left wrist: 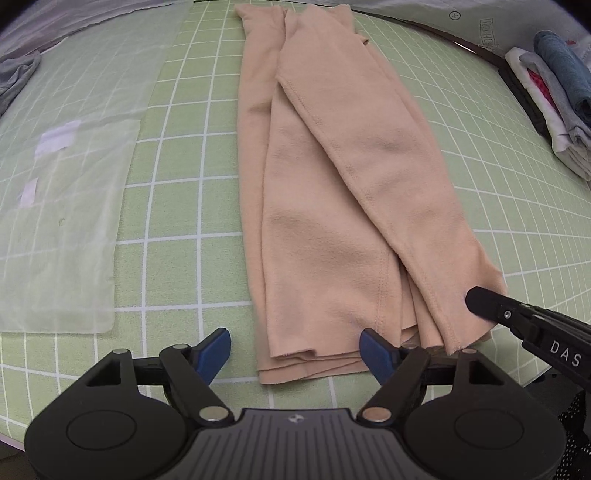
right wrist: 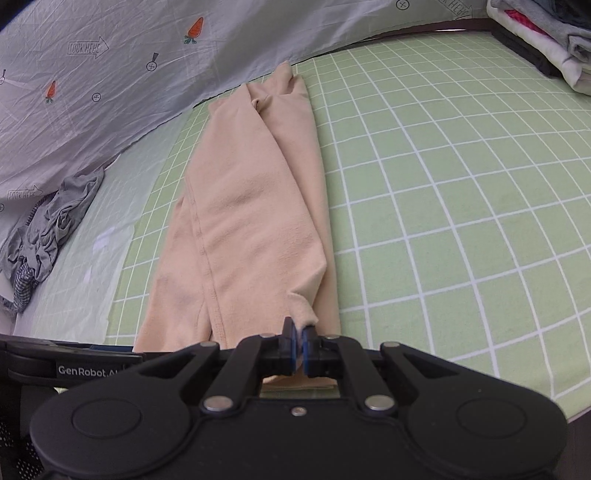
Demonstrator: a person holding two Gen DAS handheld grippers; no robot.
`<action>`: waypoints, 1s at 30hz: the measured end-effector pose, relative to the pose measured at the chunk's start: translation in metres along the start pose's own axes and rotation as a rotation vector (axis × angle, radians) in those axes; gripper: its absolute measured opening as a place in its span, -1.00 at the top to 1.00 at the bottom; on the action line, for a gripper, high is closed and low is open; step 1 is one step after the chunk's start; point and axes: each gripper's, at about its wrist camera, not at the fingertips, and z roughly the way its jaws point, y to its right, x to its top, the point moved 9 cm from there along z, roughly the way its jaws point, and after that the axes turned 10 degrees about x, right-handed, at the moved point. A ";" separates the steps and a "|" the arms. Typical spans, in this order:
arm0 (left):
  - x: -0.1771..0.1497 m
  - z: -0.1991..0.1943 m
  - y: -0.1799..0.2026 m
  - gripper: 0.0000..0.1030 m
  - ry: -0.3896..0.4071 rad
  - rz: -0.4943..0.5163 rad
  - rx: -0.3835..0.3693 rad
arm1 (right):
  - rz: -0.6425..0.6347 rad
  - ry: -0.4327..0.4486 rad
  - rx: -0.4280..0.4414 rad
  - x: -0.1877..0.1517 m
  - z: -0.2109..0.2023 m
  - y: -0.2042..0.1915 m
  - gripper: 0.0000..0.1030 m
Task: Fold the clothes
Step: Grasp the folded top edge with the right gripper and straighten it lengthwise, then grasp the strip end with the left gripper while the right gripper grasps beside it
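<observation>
Right tongs (right wrist: 298, 338) pinching beige garment (right wrist: 243, 221), lengthwise away.

folded stack (left wrist: 554, 92) cut off at right edge, garment's (right wrist: 251, 221) near hem behind fingers (right wrist: 290, 332)

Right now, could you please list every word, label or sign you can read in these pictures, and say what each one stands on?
"DAS": right claw's black body, cut off by the frame edge.
"GenRobot.AI": left claw's body, last letters partly hidden.
"LOOK HERE" in an arrow: grey printed sheet; repeated at.
Carrot pictures and circled plus signs: same sheet.
No numbers.
</observation>
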 end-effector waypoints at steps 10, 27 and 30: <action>-0.008 0.001 -0.011 -0.65 0.012 -0.050 0.051 | -0.056 0.009 -0.024 0.006 -0.002 -0.004 0.44; -0.024 -0.005 0.001 -0.30 0.034 -0.070 -0.020 | -0.037 -0.031 -0.053 0.002 0.010 0.008 0.04; -0.028 -0.006 0.006 -0.14 0.042 -0.044 -0.028 | -0.049 -0.034 -0.050 0.002 0.011 0.006 0.11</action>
